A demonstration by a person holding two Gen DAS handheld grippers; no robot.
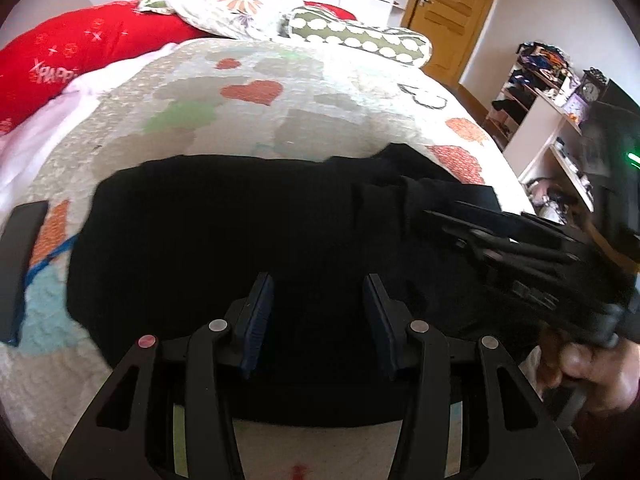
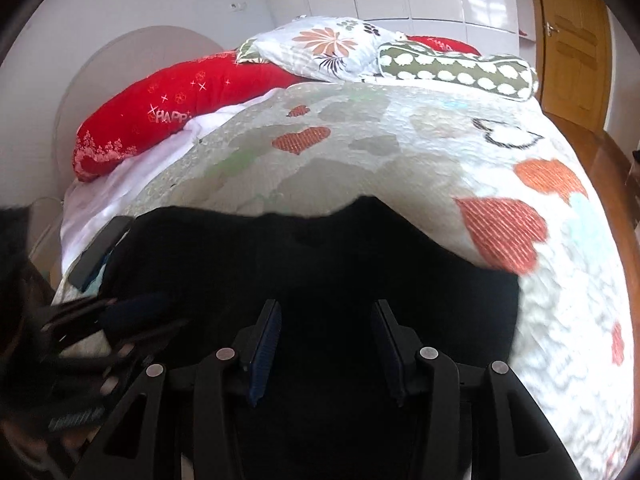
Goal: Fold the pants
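Black pants (image 1: 240, 240) lie in a broad dark slab across a quilted bedspread (image 1: 320, 112) printed with orange hearts, on a bed in a bright room. In the left wrist view the left tool (image 1: 318, 300) hangs just above the near half of the garment, its two blue-padded fingers (image 1: 258, 312) standing apart with only dark cloth showing between them; nothing is gripped. The right tool (image 1: 448, 216) reaches in from 3 o'clock, blurred, its tips over the bunched right end of the pants (whether they touch the fabric cannot be told from this angle), with the person's hand (image 1: 580, 364) on its handle at 4 o'clock.

The right wrist view shows that tool's own fingers (image 2: 264, 344) likewise parted, over the pants (image 2: 320, 264), whose far edge runs ragged against the bedspread (image 2: 400, 152). The other tool (image 2: 104, 316) appears smeared at 8 o'clock, near the left end of the garment. A dark flat phone-like slab (image 2: 100, 252) lies on the bedspread at 9 o'clock, just beside the pants. At 12 o'clock, by the head of the bed, sit a red pillow (image 2: 168, 116), a floral pillow (image 2: 324, 48) and a green dotted bolster (image 2: 456, 68). A wooden door (image 2: 576, 40) stands at 2 o'clock.
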